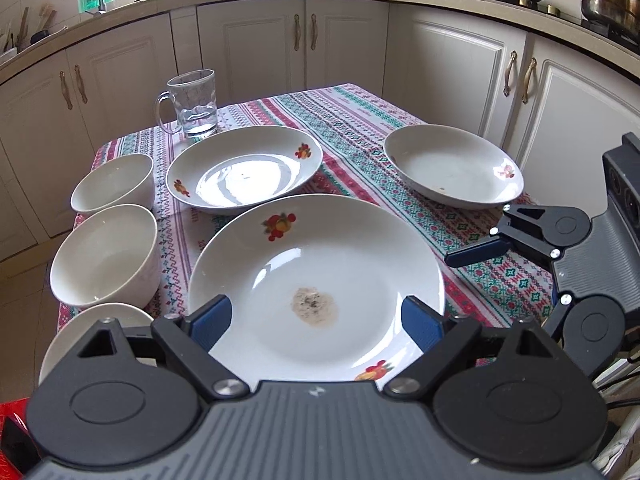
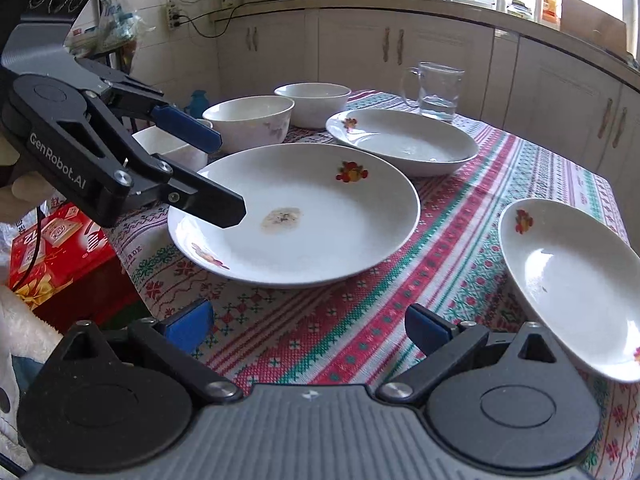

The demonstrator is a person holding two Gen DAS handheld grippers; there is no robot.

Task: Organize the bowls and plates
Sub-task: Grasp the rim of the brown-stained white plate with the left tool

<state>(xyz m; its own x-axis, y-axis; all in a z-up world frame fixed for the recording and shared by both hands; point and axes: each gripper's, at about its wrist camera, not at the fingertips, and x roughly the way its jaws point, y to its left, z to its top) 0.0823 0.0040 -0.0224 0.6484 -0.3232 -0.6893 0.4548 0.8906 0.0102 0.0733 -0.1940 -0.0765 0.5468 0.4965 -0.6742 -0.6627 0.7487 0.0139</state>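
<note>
Three white fruit-print plates lie on the patterned tablecloth (image 1: 352,120): a near plate (image 1: 316,272) with a grey-brown smear, a far plate (image 1: 244,168) and a right plate (image 1: 452,166). Two white bowls (image 1: 106,254) (image 1: 114,182) stand at the left, with a small white dish (image 1: 96,328) nearest. My left gripper (image 1: 316,322) is open over the near plate's front rim, holding nothing. My right gripper (image 2: 308,326) is open and empty above the cloth, between the near plate (image 2: 296,212) and the right plate (image 2: 572,288). The left gripper (image 2: 218,174) shows there at the plate's left rim.
A glass mug (image 1: 192,104) with some water stands at the table's far left corner. White kitchen cabinets (image 1: 256,44) surround the table, with a wok and pot (image 1: 608,0) on the counter. A red box (image 2: 60,252) sits on the floor beside the table.
</note>
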